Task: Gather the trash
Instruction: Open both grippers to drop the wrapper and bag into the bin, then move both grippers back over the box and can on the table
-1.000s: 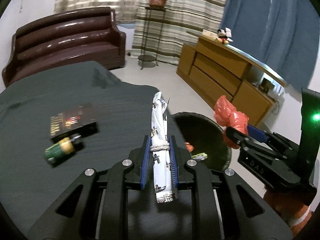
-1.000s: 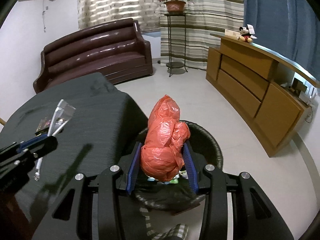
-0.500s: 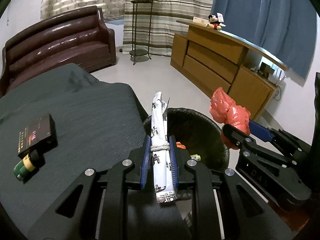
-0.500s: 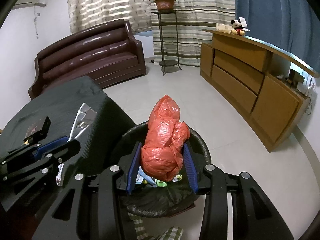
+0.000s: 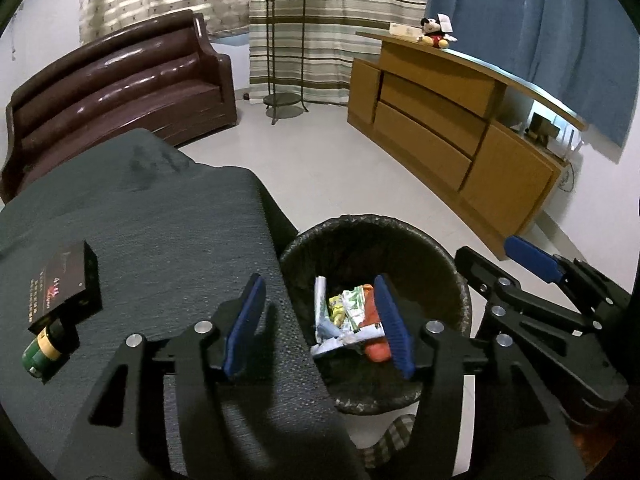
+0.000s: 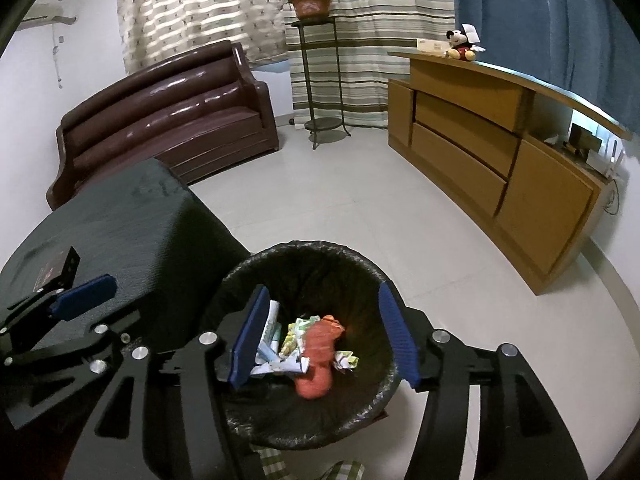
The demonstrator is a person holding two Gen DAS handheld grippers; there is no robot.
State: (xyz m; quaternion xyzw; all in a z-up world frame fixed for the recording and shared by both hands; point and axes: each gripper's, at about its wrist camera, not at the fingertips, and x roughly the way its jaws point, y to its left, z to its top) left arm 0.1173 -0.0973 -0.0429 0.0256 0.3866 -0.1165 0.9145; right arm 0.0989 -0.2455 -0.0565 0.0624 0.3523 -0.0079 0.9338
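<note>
We are standing at the dark cloth-covered table (image 5: 140,216), with the black-lined bin (image 6: 320,252) on the floor just beside its edge. Our right gripper (image 6: 326,334) hangs over the bin's mouth and our left gripper (image 5: 318,324) over the seam between table and bin. Both sets of jaws have just been opening and now stand about halfway apart with nothing between them. The red plastic bag (image 6: 320,356) and the white printed wrapper (image 5: 322,308) lie inside the bin among other scraps. The drop looks done, so we judge that the step in hand is to pull clear: we should lift both grippers straight up without snagging the liner. A dark box (image 5: 66,280) and a small green bottle (image 5: 42,350) lie touching on the table; whether they count as trash we cannot tell.
</note>
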